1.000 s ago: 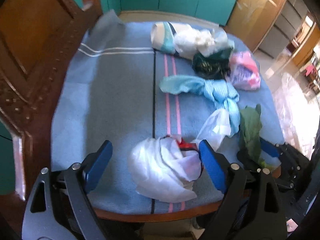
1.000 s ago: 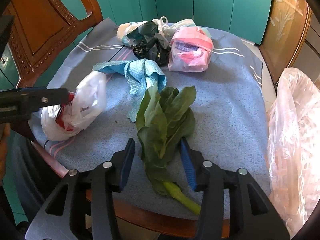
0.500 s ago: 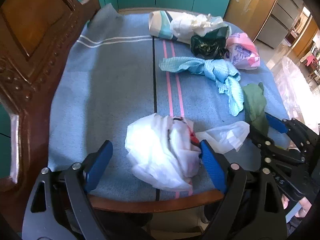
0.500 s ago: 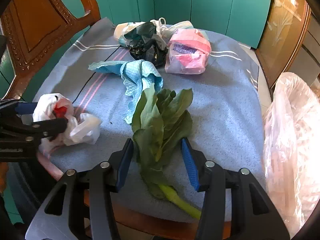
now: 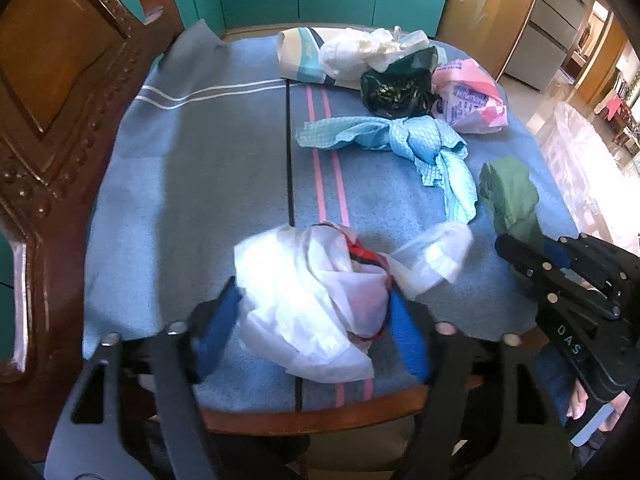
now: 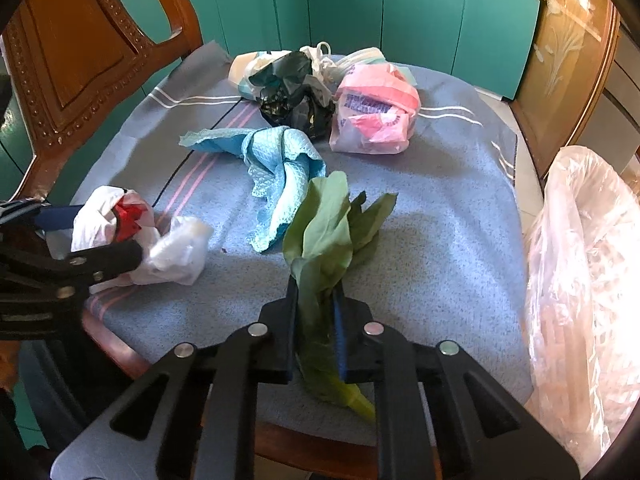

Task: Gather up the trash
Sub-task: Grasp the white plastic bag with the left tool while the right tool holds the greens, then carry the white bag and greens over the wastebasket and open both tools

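Both pairs of tongs have drawn in since a second ago — the right gripper [image 6: 316,320], which then stood spread on either side of the leafy greens [image 6: 332,236], is now pressed together on their stalks, blue pads squeezing the bundle from both sides. Its leaves fan out ahead of the tips on the blue cloth [image 6: 440,240], while the pale stem end pokes out behind them toward the table edge. Over on the left, the left gripper [image 5: 314,316] is closing around the white plastic bag [image 5: 304,292] with something red inside; the bag sits between the blue pads near the front edge of the table, and both pads already touch its crumpled sides. A loose tail of that bag trails off to the right.

Farther back on the cloth lies a twisted light-blue rag [image 5: 400,144], and beyond it a cluster close together — a black plastic bag [image 5: 396,88], a pink bag [image 5: 472,104] and a white bundle [image 5: 352,56] against a striped paper cup [image 5: 300,56]. A carved wooden chair [image 5: 60,100] stands at the left of the table, and a clear plastic bin liner [image 6: 580,280] gapes at the right, just past the table edge
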`<state>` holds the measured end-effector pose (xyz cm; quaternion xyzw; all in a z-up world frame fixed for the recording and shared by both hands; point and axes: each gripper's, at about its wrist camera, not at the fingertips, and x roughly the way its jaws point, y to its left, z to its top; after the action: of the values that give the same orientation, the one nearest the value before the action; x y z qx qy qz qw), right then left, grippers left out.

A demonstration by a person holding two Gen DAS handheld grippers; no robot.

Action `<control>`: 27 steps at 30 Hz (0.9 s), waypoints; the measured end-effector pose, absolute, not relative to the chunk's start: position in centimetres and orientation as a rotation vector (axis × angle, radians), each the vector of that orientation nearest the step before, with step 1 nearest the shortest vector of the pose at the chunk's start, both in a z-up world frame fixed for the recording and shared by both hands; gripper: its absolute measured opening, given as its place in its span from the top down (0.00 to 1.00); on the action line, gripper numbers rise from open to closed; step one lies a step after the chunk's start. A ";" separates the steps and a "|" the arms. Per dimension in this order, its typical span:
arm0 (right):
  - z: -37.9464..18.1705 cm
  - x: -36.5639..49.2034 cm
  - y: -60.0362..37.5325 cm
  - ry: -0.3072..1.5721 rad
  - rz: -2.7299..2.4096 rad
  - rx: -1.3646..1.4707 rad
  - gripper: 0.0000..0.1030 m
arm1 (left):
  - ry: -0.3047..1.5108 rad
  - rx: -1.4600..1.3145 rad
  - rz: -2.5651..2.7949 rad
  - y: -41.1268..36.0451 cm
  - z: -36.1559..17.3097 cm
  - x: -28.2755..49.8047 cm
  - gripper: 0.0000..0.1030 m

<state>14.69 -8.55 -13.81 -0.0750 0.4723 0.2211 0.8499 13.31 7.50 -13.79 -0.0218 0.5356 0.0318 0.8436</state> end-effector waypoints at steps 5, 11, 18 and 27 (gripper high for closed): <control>-13.5 14.9 -9.3 0.989 0.443 -0.155 0.85 | 1.109 0.003 0.068 6.8 -13.6 13.4 0.42; -13.8 15.5 -9.8 1.022 0.428 -0.126 0.72 | 1.116 0.022 0.083 6.5 -13.8 13.3 0.31; -14.0 16.0 -10.1 1.027 0.412 -0.091 0.50 | 1.155 -0.010 0.078 6.9 -14.8 13.5 0.25; -14.2 14.1 -7.4 0.977 0.486 -0.242 0.83 | 1.147 -0.046 0.029 6.7 -15.0 13.5 0.53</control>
<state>14.09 -7.43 -14.16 -0.1146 0.4635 0.2304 0.8479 13.47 6.70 -15.04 -0.0219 0.5424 0.0135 0.8397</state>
